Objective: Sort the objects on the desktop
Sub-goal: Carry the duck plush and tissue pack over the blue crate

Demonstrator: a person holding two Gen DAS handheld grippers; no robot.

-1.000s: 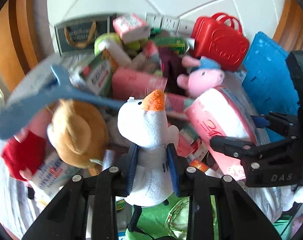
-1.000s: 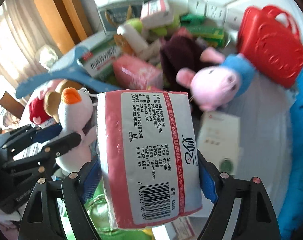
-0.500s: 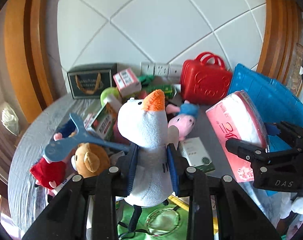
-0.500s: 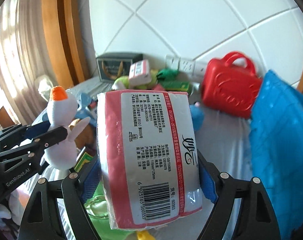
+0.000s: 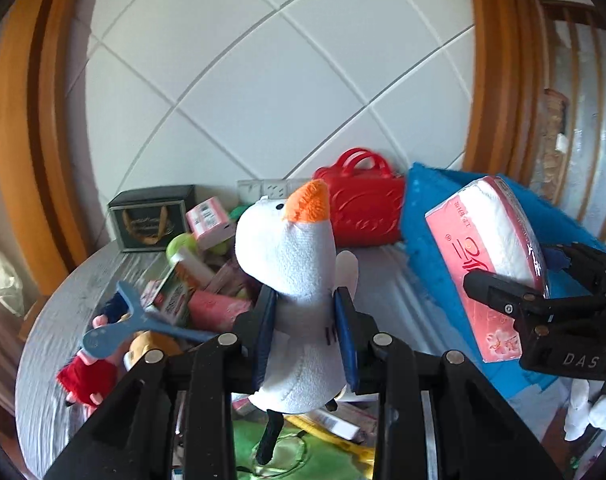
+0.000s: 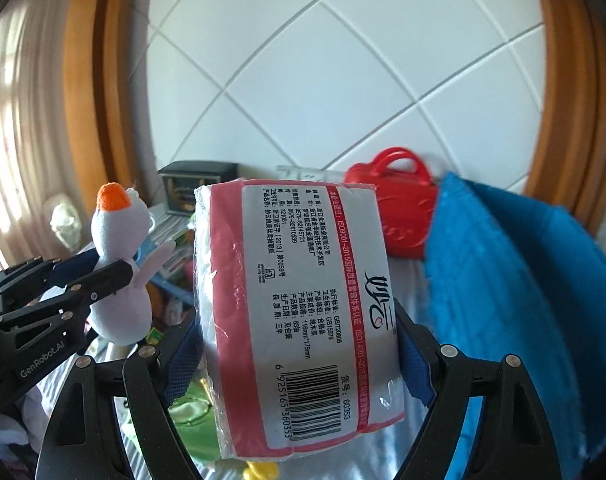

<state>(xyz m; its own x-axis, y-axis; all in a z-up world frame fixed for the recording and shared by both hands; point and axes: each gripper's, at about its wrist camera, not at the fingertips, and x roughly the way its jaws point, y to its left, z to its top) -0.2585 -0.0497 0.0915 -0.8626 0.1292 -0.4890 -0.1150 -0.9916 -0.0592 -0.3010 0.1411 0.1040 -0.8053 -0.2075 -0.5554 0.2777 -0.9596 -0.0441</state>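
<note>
Your left gripper (image 5: 305, 322) is clamped tight on the white plush bird (image 5: 293, 280) — its blue pads squeeze the body in from both sides, and the orange beak pokes up above the fingertips. The bird hangs in the air above the gray table (image 5: 55, 320), not touching the clutter below it.

Your right gripper (image 6: 299, 354) has its jaws spread wide, but they aren't empty — both pads press the sides of the pink tissue pack (image 6: 299, 304), barcode face toward the camera. From the left wrist view the pack sits to the right of the bird, in front of the blue mat (image 5: 423, 232), also off the table.

Relative to the bird: the red handbag (image 5: 363, 212) stands behind it against the tiled wall, the dark box (image 5: 151, 218) is back left, and the blue spatula (image 5: 135, 322) lies on the toy pile to its lower left.
</note>
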